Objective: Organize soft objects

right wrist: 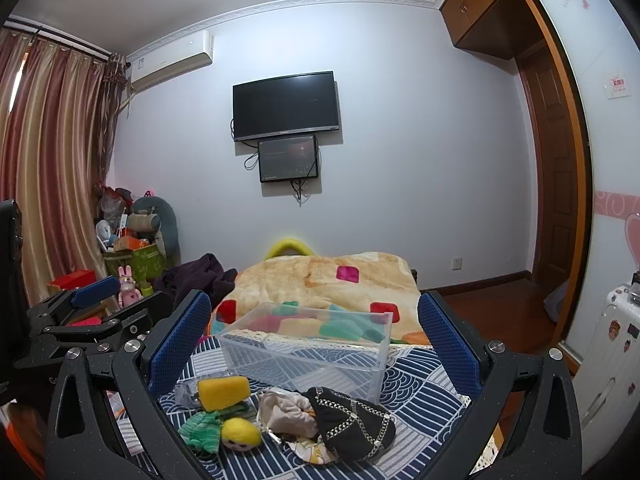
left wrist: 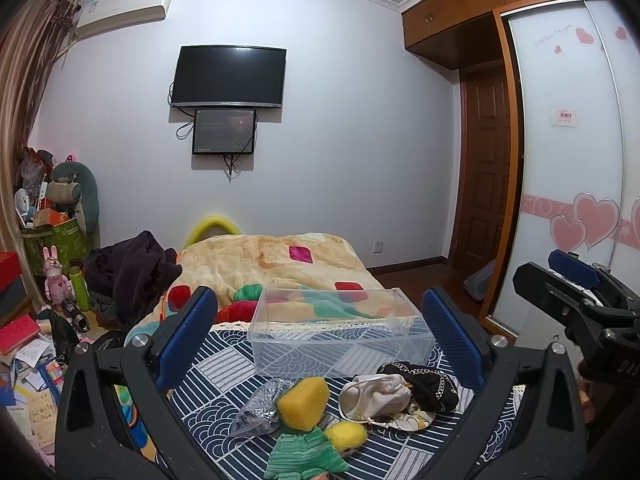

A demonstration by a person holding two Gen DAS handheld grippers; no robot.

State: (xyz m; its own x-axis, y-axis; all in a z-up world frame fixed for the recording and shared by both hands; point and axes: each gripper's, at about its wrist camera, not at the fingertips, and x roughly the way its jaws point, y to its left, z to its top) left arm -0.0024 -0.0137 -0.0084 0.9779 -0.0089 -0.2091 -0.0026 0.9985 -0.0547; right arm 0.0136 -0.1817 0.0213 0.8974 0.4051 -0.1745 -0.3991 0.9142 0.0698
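Observation:
A clear plastic box (left wrist: 340, 332) (right wrist: 308, 348) stands empty on a blue patterned cloth (left wrist: 224, 364) (right wrist: 416, 392). In front of it lie a yellow sponge (left wrist: 302, 402) (right wrist: 223, 392), a small doll with a yellow head and green knit dress (left wrist: 308, 452) (right wrist: 224, 432), a silver plastic bag (left wrist: 256, 408), a white cloth pouch (left wrist: 376, 398) (right wrist: 288, 412) and a black pouch with chain trim (left wrist: 428, 386) (right wrist: 352, 420). My left gripper (left wrist: 316, 332) is open above the pile, holding nothing. My right gripper (right wrist: 316, 344) is open too, and empty.
A bed with an orange patterned blanket (left wrist: 280, 264) (right wrist: 332, 280) lies behind the box. Dark clothes (left wrist: 132, 272) and clutter (left wrist: 32, 340) fill the left floor. A wardrobe (left wrist: 568, 160) and a white suitcase (right wrist: 612, 364) stand on the right.

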